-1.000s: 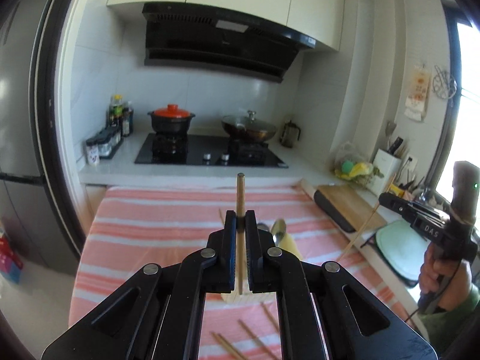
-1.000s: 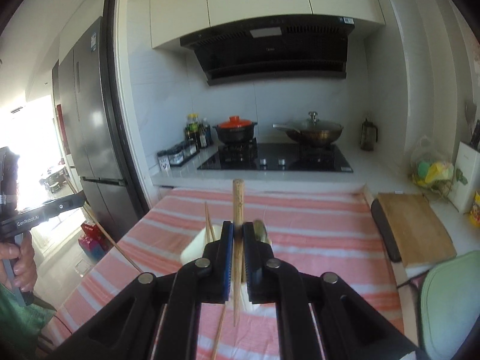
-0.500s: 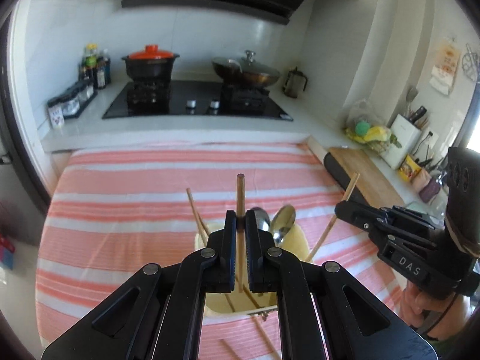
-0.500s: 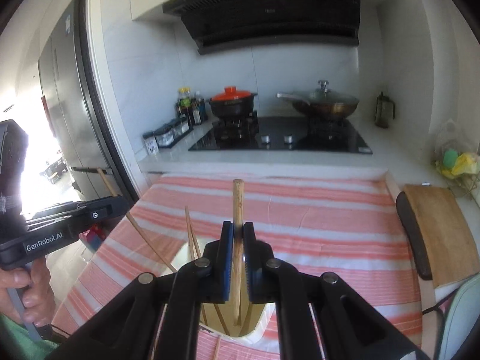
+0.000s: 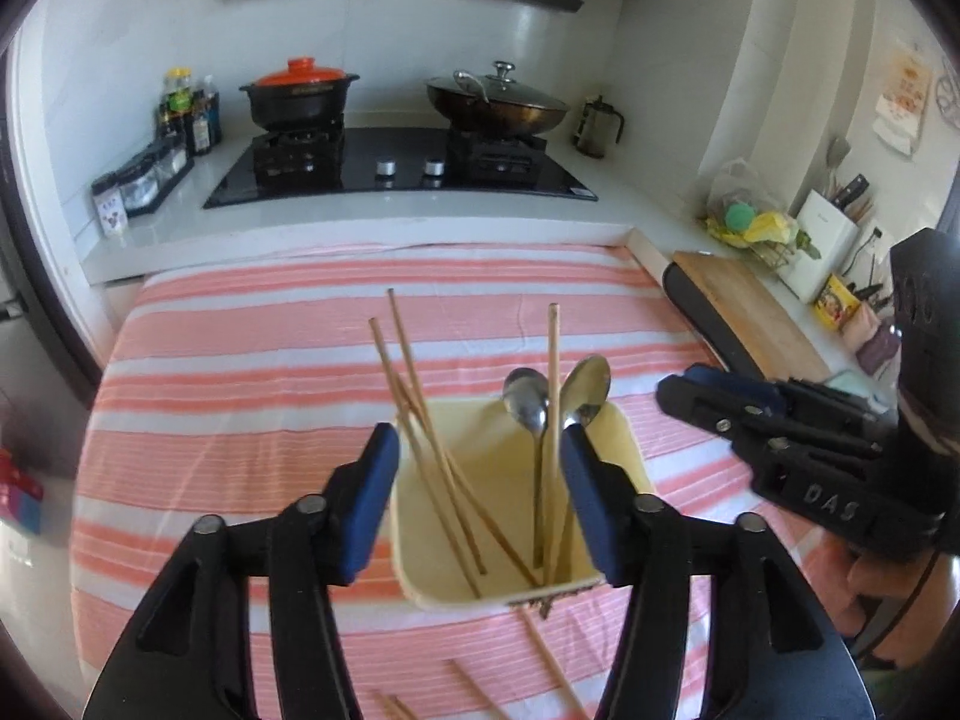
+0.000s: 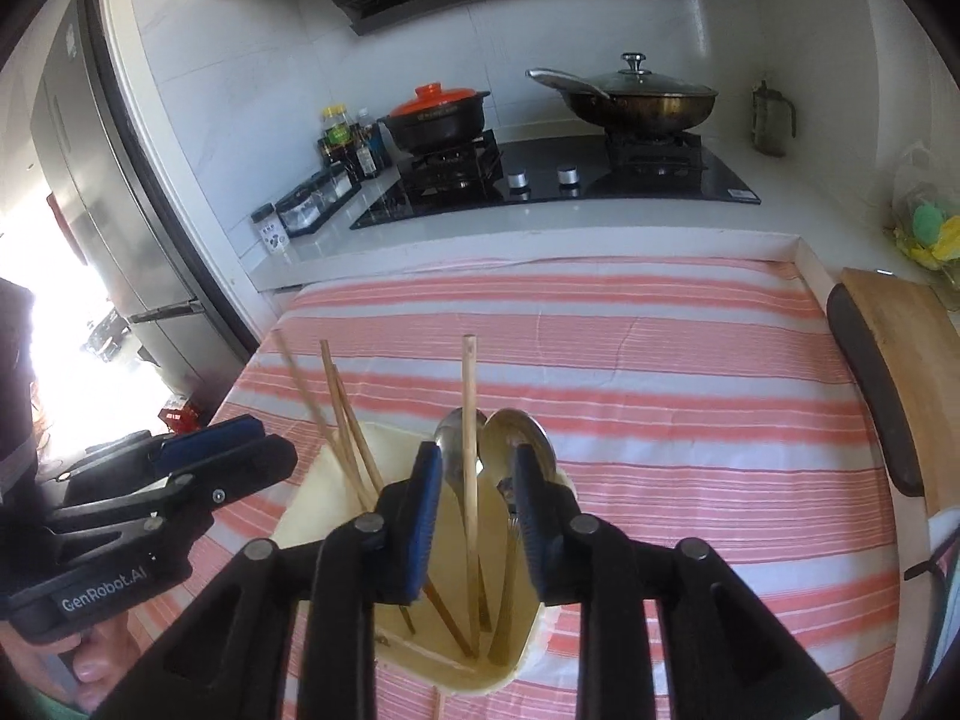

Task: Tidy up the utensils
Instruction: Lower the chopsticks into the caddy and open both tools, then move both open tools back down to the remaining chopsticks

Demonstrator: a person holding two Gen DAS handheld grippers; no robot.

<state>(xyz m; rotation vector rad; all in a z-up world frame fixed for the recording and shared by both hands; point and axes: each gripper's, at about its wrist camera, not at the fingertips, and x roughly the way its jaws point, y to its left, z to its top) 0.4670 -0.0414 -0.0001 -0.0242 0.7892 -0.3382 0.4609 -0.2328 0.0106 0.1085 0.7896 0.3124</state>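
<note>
A cream utensil holder (image 5: 624, 450) (image 6: 318, 492) stands on the striped cloth. It holds several wooden chopsticks (image 5: 414, 408) (image 6: 468, 420) and two metal spoons (image 5: 528, 402) (image 6: 516, 438). My left gripper (image 5: 480, 486) is open and empty just above the holder; it also shows in the right wrist view (image 6: 240, 444). My right gripper (image 6: 477, 510) is open and empty above the holder, a chopstick standing free between its jaws; it also shows in the left wrist view (image 5: 690, 396). Loose chopsticks (image 5: 552, 660) lie on the cloth near the holder.
The table has a pink and white striped cloth (image 5: 240, 372). A stove (image 5: 396, 168) with a red-lidded pot (image 5: 300, 90) and a wok (image 5: 498, 102) stands behind. A wooden cutting board (image 5: 750, 312) lies to the right. A fridge (image 6: 90, 192) stands at the left.
Both grippers have tilted down over the holder and opened. The chopstick each one held now stands in the holder.
</note>
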